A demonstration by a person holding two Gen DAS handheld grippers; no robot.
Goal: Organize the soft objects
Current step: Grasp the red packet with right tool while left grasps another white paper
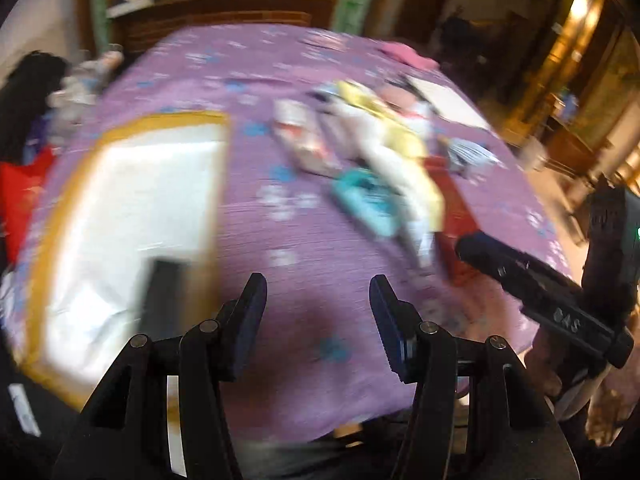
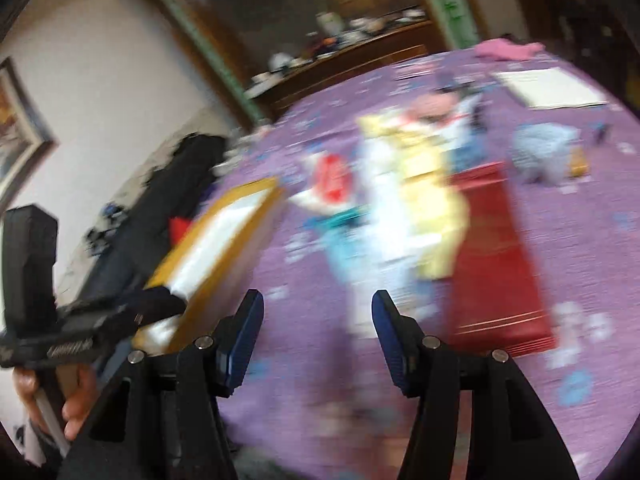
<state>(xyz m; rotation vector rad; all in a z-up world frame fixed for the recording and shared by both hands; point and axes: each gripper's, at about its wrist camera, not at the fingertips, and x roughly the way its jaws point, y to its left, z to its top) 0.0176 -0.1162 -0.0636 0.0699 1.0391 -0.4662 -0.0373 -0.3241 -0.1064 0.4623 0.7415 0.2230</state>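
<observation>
A blurred pile of soft clothes [image 1: 384, 152], white, yellow, teal and pink, lies in the middle of a purple flowered bedspread [image 1: 280, 240]. It also shows in the right wrist view [image 2: 400, 184]. A red flat box [image 2: 496, 256] lies beside the pile. A yellow-rimmed box with a white inside [image 1: 132, 232] stands at the left; it also shows in the right wrist view [image 2: 224, 240]. My left gripper [image 1: 318, 300] is open and empty above the near bedspread. My right gripper [image 2: 318, 320] is open and empty, short of the pile.
A pale blue soft item [image 2: 544, 152] and a white flat board [image 2: 552, 88] lie to the right. A pink cloth [image 2: 508, 50] lies at the far edge. Dark clothes [image 2: 168, 200] sit at the left. A cluttered wooden dresser [image 1: 224, 8] stands beyond the bed.
</observation>
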